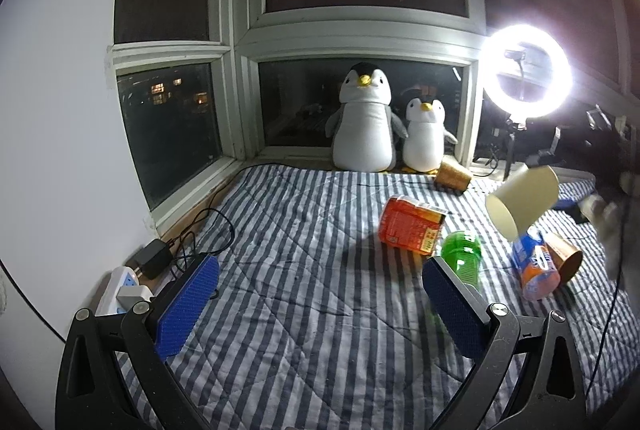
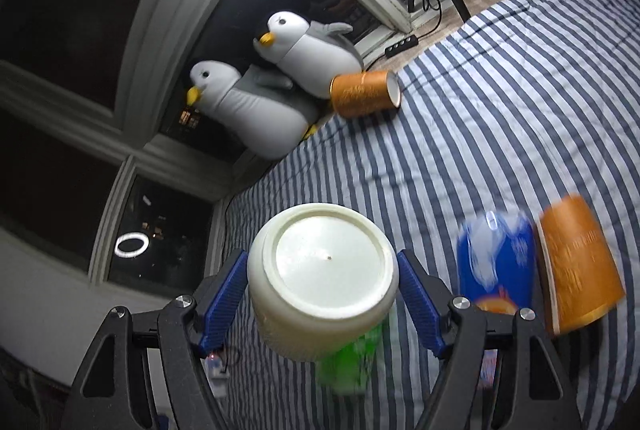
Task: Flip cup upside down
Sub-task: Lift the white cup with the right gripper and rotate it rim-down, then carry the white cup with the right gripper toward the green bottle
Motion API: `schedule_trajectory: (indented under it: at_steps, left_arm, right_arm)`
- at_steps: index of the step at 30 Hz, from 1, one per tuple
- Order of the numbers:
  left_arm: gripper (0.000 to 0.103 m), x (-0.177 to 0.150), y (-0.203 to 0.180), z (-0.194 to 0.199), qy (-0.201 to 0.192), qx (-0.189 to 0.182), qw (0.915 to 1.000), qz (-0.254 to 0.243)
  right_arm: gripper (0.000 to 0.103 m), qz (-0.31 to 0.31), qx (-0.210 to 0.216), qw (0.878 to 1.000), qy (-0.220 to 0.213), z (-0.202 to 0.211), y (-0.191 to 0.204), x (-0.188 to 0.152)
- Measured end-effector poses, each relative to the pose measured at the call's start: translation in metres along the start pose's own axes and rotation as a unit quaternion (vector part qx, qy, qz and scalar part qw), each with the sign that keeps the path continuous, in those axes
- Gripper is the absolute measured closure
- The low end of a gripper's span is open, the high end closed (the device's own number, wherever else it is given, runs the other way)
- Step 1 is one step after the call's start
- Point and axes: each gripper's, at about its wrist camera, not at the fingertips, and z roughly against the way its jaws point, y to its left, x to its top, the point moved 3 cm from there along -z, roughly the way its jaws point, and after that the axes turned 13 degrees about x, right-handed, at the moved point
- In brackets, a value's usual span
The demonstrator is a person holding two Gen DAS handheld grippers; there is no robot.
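A cream cup (image 2: 320, 282) sits between the blue pads of my right gripper (image 2: 322, 294), which is shut on its sides; its base faces the camera. In the left wrist view the same cup (image 1: 524, 200) hangs in the air at the right, tilted, its open mouth facing down-left. The right gripper itself is only a dark blur at that view's right edge. My left gripper (image 1: 320, 294) is open and empty, low over the striped blanket (image 1: 300, 290).
On the blanket lie an orange-red package (image 1: 412, 224), a green bottle (image 1: 462, 258), a blue-orange can (image 1: 536, 268) and two copper cups (image 1: 452, 176) (image 1: 566, 258). Two plush penguins (image 1: 366, 122) stand by the window. A ring light (image 1: 528, 70) glares right. A power strip (image 1: 124, 290) lies left.
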Motion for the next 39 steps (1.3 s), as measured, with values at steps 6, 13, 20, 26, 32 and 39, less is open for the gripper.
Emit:
schedule_trajectory:
  at_steps: [6,13,20,26,32,39]
  left_arm:
    - [0.000,-0.004,-0.008,0.014,-0.004,-0.013,0.9999,-0.008]
    - [0.000,-0.017,-0.019,0.021,0.010,-0.029,0.9993,-0.019]
    - [0.000,-0.030,-0.024,0.020,0.034,-0.047,0.9980,-0.026]
    - [0.000,-0.038,-0.029,0.012,0.058,-0.064,0.9958,-0.030]
    - [0.000,-0.041,-0.034,0.006,0.066,-0.069,0.9948,-0.036]
    - [0.000,-0.040,-0.045,0.000,0.075,-0.079,0.9930,-0.044]
  right_arm:
    - [0.032,0.004,0.001,0.999,0.045,0.027,-0.008,-0.055]
    - [0.032,0.012,-0.023,0.993,0.113,0.029,-0.020,-0.108]
    - [0.032,0.040,-0.069,0.981,0.176,0.010,-0.025,-0.137]
    - [0.032,0.074,-0.111,0.967,0.217,-0.014,-0.023,-0.147]
    - [0.031,0.084,-0.121,0.964,0.220,-0.033,-0.021,-0.137]
    - [0.031,0.106,-0.135,0.963,0.207,-0.052,-0.021,-0.130]
